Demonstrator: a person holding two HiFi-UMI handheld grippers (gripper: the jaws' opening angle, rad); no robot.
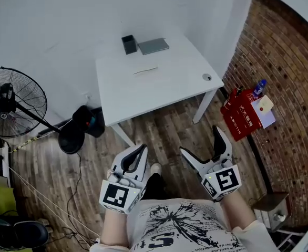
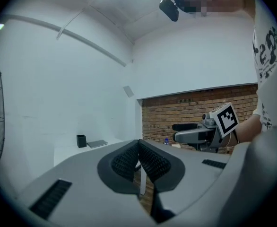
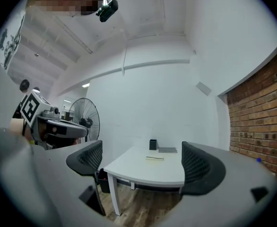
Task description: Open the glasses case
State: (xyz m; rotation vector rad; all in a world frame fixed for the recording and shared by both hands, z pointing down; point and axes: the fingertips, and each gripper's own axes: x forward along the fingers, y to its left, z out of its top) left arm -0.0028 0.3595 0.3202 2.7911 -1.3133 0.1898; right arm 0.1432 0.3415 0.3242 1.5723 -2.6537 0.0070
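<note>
Only the head view showed the red box (image 1: pixel 240 114) beside the table (image 1: pixel 164 93); the grey glasses case (image 1: pixel 153 45) lay at its far edge. Left gripper (image 1: pixel 142 150) jaws were together, empty; right gripper (image 1: pixel 198 139) jaws stood wide, empty.

You've got a white table (image 1: pixel 159 96) holding a dark box (image 1: pixel 129 44), flat grey case (image 1: pixel 153 46), thin strip (image 1: pixel 145 71) and small round bit (image 1: pixel 207 77).

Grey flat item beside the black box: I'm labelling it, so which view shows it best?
Head view: the grey flat item shows whole from above. Right gripper view shows it small and edge-on; left gripper view shows it tiny and distant.
</note>
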